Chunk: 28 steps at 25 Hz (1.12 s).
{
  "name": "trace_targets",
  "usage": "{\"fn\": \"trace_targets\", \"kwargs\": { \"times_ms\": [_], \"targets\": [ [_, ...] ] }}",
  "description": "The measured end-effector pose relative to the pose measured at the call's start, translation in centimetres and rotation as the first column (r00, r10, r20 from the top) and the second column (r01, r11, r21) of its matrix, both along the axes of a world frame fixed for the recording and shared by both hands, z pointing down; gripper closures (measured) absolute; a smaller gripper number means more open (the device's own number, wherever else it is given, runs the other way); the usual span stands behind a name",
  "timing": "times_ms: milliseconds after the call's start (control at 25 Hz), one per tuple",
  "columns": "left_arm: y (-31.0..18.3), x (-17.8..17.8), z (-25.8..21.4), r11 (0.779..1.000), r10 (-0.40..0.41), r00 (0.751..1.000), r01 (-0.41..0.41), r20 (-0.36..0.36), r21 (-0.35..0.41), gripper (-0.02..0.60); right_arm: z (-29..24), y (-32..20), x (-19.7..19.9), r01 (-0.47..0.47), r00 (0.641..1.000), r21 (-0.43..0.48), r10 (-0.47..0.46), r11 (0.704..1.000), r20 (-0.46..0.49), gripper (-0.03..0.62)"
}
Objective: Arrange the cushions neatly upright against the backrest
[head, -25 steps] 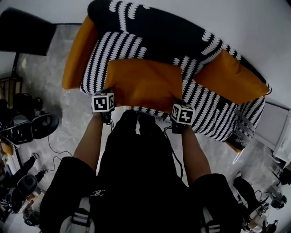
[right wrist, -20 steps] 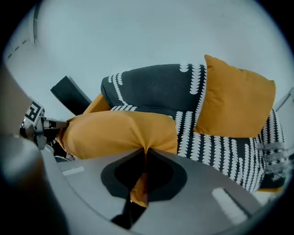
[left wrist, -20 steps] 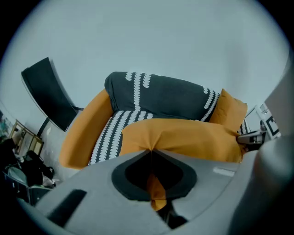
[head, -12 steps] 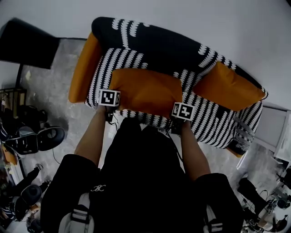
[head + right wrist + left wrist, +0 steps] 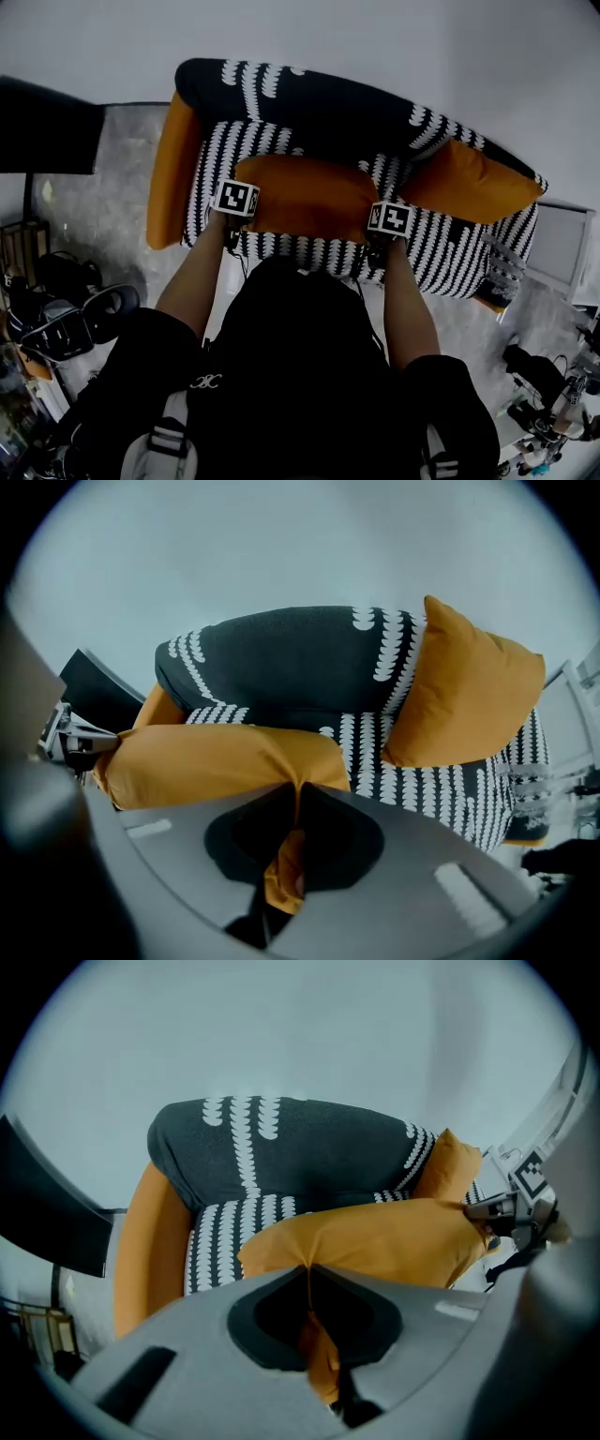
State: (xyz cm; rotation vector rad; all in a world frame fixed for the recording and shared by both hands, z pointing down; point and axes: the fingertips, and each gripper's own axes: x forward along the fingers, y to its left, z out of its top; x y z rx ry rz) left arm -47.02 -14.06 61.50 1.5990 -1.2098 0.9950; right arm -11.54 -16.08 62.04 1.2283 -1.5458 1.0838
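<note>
Left forearm (image 5: pixel 192 281): bare, stretched forward | Right forearm (image 5: pixel 403 300): bare, stretched forward, level with left | Left gripper (image 5: pixel 307 1274): jaws pinched tight on fabric of orange cushion (image 5: pixel 375 1237) | Right gripper (image 5: pixel 296 794): jaws opening, cushion fabric pinched between them

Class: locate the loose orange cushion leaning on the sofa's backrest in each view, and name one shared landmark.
Head view: leaning cushion upper right, against the backrest.
Left gripper view: leaning cushion right of centre, peeking over the held cushion.
Right gripper view: leaning cushion upper right, large.
Shared landmark: the dark backrest with white scallops.
</note>
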Motion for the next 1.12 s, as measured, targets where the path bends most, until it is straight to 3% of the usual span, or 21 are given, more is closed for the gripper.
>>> {"fn": "trace_targets", "kwargs": {
  "times_ms": [160,280,360,440,520,600,680,800,920,1040,1120],
  "targets": [
    [-7.4,0.5,2.0,0.999,0.042,0.999,-0.042,-0.017,-0.01,0.563,1.6,-7.7,0.7,-0.006,0.999,0.019,0.007,1.0,-0.052,0.548],
    [-10.9,-0.5,3.0,0.998,0.06,0.998,-0.06,0.004,-0.01,0.563,0.5,-12.6,0.7,-0.004,0.993,0.164,0.023,0.986,-0.118,0.51],
    [-12.7,-1.9,3.1,0.997,0.083,0.996,-0.083,0.034,-0.004,0.565,-2.4,-15.3,-0.2,-0.036,0.993,0.342,0.073,0.939,-0.096,0.506],
    [-14.4,-2.9,2.9,0.995,0.103,0.994,-0.104,0.045,0.009,0.563,-6.1,-17.1,-1.6,-0.103,0.993,0.485,0.121,0.868,-0.005,0.512],
    [-15.8,-3.7,2.9,0.993,0.115,0.991,-0.117,0.067,0.013,0.564,-8.5,-17.6,-2.0,-0.157,0.987,0.543,0.154,0.825,0.051,0.563],
    [-16.8,-2.9,3.2,0.993,0.114,0.993,-0.114,0.041,0.009,0.563,-9.9,-17.5,-1.7,-0.182,0.983,0.568,0.168,0.803,0.077,0.586],
    [-17.8,-2.4,3.5,0.994,0.107,0.994,-0.108,0.026,0.009,0.563,-10.7,-16.9,-1.9,-0.186,0.983,0.574,0.159,0.797,0.097,0.586],
    [-19.4,-2.1,3.8,0.997,0.079,0.997,-0.079,-0.005,0.016,0.558,-10.6,-15.3,-3.4,-0.163,0.986,0.546,0.117,0.822,0.119,0.586],
    [-22.0,-3.7,4.1,0.996,0.055,0.997,-0.058,0.06,0.066,0.555,-10.1,-13.6,-4.6,-0.142,0.988,0.52,0.092,0.842,0.121,0.586],
    [-24.9,-5.3,3.0,0.984,-0.009,0.991,-0.014,0.132,0.179,0.543,-9.6,-12.7,-4.7,-0.159,0.986,0.506,0.108,0.848,0.129,0.586],
    [-26.8,-7.0,1.1,0.955,-0.091,0.976,0.03,0.196,0.294,0.552,-9.5,-12.7,-4.4,-0.185,0.981,0.504,0.131,0.843,0.141,0.586]
  ]
}}
